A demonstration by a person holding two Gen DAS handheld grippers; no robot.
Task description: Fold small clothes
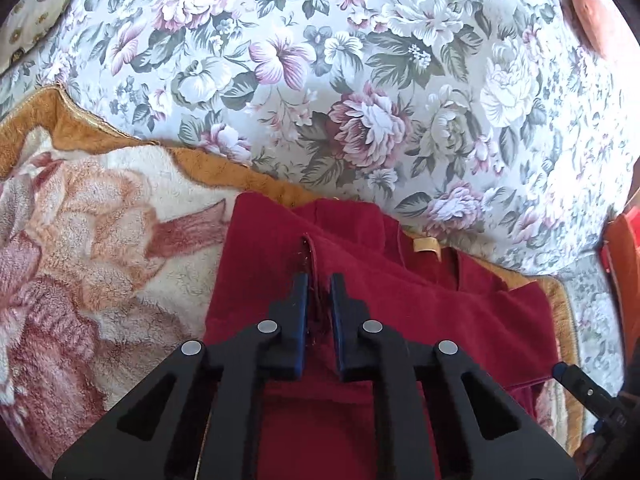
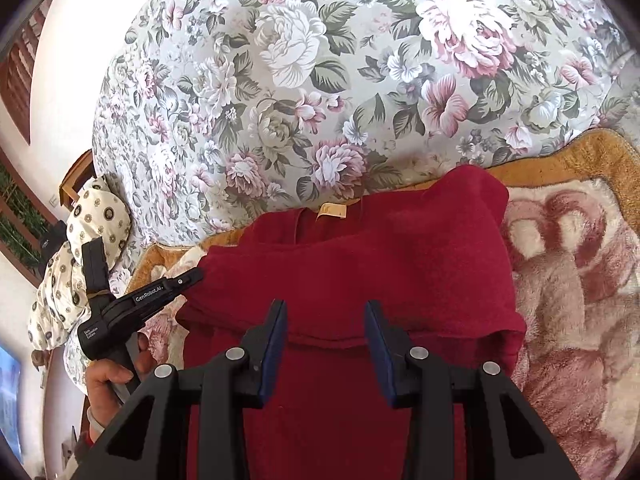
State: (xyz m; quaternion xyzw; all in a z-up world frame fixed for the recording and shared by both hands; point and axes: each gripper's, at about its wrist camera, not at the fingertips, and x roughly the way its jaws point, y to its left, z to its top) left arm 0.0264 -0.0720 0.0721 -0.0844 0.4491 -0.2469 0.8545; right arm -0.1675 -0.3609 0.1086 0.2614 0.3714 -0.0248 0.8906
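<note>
A dark red fleece garment (image 1: 400, 304) lies partly folded on a plush blanket, with a tan neck label (image 1: 426, 245) at its far side. My left gripper (image 1: 319, 280) is shut on a raised fold of the red cloth at its left edge. In the right wrist view the same garment (image 2: 380, 264) fills the middle, label (image 2: 331, 210) at the far edge. My right gripper (image 2: 325, 308) is open just above the garment's near fold, holding nothing. The left gripper (image 2: 196, 274) shows there at the garment's left edge.
The plush cream, pink and orange blanket (image 1: 100, 232) lies under the garment on a floral bedspread (image 1: 360, 80). A patterned pillow (image 2: 80, 264) lies at the left in the right wrist view. An orange-red object (image 1: 624, 264) sits at the right edge.
</note>
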